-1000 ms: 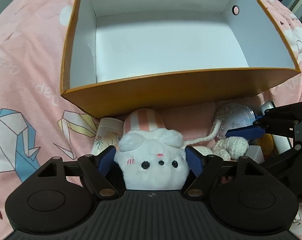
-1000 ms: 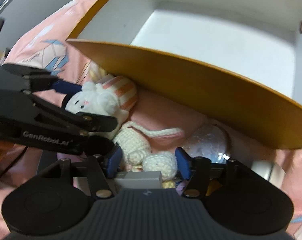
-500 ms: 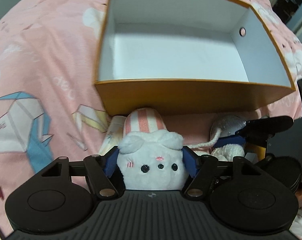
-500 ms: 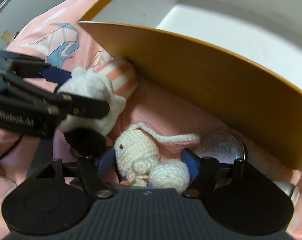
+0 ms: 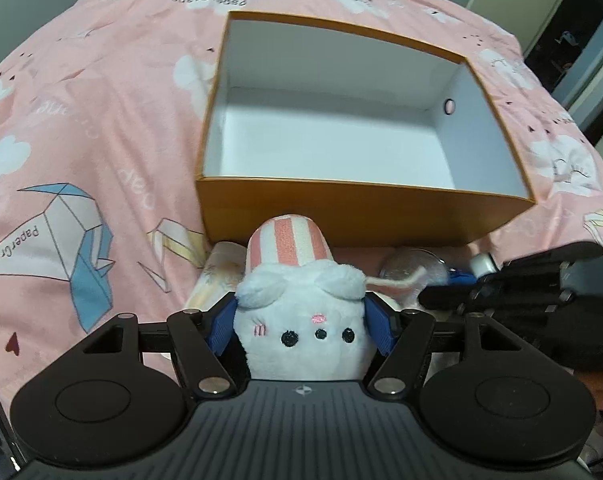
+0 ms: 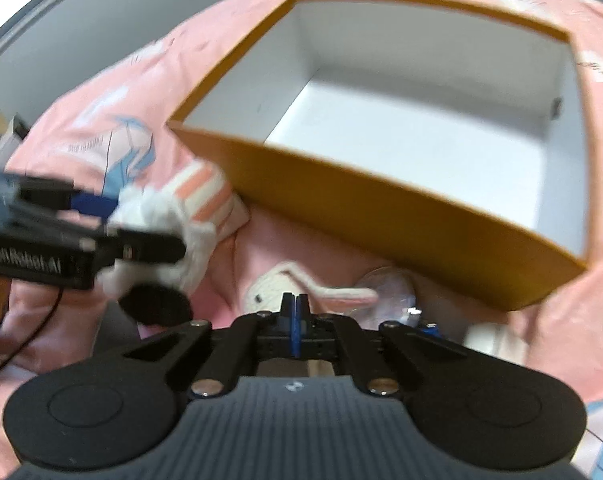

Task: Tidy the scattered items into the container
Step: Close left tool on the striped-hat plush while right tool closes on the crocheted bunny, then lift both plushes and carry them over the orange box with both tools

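Left gripper (image 5: 301, 322) pinches my white plush (image 5: 305, 334) at its sides, just short of the empty orange box (image 5: 361, 208), ready to carry over; right gripper (image 6: 296, 312) has just snapped shut on nothing, crochet bunny (image 6: 269, 290) lying beyond its tips.

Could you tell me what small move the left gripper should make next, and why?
Probably carry the white plush forward over the near orange wall and into the box. The left gripper has its jaws pressed on the plush's sides, the box stands open just ahead, and nothing lies in it yet.
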The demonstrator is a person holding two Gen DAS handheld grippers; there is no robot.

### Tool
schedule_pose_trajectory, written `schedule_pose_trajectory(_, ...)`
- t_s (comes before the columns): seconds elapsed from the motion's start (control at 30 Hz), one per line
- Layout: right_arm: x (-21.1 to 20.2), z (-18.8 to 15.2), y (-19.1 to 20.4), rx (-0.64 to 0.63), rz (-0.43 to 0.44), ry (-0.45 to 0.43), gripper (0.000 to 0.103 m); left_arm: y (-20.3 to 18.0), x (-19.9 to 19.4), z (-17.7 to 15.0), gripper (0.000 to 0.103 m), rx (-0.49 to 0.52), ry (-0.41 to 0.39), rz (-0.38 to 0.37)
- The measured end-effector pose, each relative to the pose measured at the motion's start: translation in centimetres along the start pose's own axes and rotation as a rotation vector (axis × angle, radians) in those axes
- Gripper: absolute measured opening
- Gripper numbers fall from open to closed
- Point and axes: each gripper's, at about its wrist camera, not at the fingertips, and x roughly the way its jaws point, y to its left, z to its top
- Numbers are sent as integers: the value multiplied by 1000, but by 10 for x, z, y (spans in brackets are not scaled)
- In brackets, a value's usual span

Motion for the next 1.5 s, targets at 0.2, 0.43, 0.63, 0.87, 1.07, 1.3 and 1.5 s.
schedule_pose_trajectory(0.2,-16,-5,-21,120,34,-21,9,-7,-3,-11,77,17,8,-9)
schedule_pose_trajectory(0.43,4,-21,-33,251,104,16,48,-10,-6,-22,77,22,-4,-3)
schedule_pose_trajectory(0.63,34,-19,-33,339,155,84,57,-12,-8,-24,77,27,-7,-7)
schedule_pose_trajectory(0.87,25,-15,-22,321,109,54,28,-8,-9,-26,78,7,-12,-8)
schedule_pose_trajectory(1.07,-7,-19,-7,225,43,-48,24,-10,-12,-27,77,5,-30,-11)
schedule_pose_trajectory(1.3,-63,-8,-3,208,-25,-239,22,-9,-21,-27,77,-15,-77,-22)
schedule_pose_trajectory(1.5,-84,-18,-13,317,6,-292,22,-12,-26,-28,77,-11,-99,-56)
